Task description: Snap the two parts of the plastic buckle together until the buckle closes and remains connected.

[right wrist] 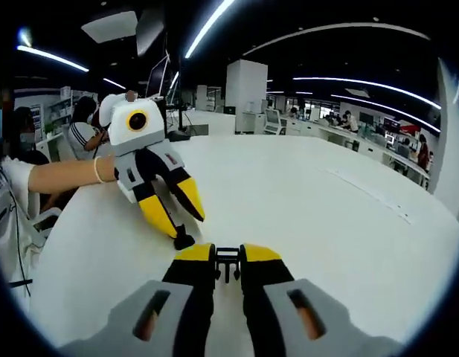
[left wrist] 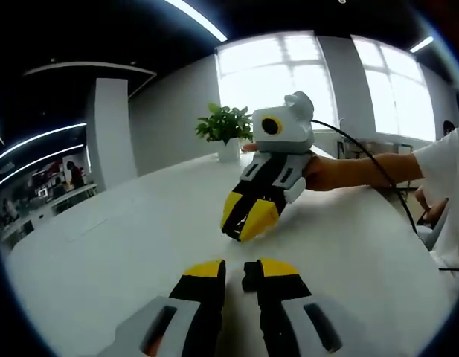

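In the right gripper view, my right gripper (right wrist: 228, 254) is shut on a small black buckle part (right wrist: 228, 265) held between its yellow tips. My left gripper (right wrist: 186, 227) comes in from the left, angled down at the white table (right wrist: 303, 208), with the other black buckle part (right wrist: 183, 240) at its tips. In the left gripper view, my left gripper (left wrist: 242, 269) has its jaws close together around that black part (left wrist: 251, 276), which lies against the right jaw. Ahead, the right gripper (left wrist: 242, 227) points down at the table with a dark piece (left wrist: 232, 234) at its tips. The two parts are apart.
A person's forearm (left wrist: 355, 171) holds the right gripper, with a black cable (left wrist: 378, 167) trailing from it. A potted plant (left wrist: 226, 128) stands at the table's far side. A seated person (right wrist: 84, 126) and monitors are beyond the table's edge.
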### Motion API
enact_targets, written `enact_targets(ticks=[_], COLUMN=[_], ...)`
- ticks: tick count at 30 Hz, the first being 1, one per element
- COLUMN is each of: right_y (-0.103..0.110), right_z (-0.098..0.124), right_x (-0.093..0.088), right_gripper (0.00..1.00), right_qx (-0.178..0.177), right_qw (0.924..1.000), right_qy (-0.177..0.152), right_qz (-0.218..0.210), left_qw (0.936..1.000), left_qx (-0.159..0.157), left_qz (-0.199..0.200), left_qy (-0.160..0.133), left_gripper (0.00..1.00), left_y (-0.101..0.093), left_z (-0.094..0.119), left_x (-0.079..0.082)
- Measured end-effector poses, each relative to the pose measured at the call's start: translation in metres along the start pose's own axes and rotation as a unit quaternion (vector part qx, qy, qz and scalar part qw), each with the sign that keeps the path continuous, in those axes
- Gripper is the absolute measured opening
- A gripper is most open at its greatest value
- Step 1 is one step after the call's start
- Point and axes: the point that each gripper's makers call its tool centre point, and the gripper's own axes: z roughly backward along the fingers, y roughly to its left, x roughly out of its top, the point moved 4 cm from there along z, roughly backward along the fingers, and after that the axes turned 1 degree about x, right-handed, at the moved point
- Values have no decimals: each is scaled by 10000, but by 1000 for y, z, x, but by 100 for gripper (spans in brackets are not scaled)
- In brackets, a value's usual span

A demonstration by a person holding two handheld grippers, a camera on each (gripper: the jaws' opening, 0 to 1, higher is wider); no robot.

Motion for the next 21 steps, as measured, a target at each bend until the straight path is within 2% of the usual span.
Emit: enact_targets(ticks=[4, 6, 10, 13, 14, 18, 21], right_y=[5, 7, 8, 16, 16, 32, 38], right_z=[12, 16, 29, 32, 33, 40, 44], right_x=[-15, -19, -19, -23, -22, -24, -26], right_gripper=[13, 13, 13, 14, 14, 24, 28], right_qx=[57, 87, 31, 188, 140, 235, 272], right_qw=[10000, 9996, 9999, 9998, 9999, 9996, 9996], right_qy=[58, -31, -47, 79, 60, 89, 47], right_qz=[-38, -266, -141, 8, 43, 157, 68], left_qw=[10000, 10000, 10000, 10000, 9999, 9991, 9989], left_qx=[-20, -20, -44, -73, -100, -360, -437], left_qz=[-21, -2, -19, -10, 4, 116, 144], left_qy=[18, 15, 25, 9, -13, -197, -122], left_gripper=[16, 16, 16, 16, 16, 16, 19], left_y=[-1, -1, -2, -3, -4, -10, -13], left_z=[0, 0, 1, 2, 3, 6, 4], left_x=[0, -1, 0, 0, 1, 7, 4])
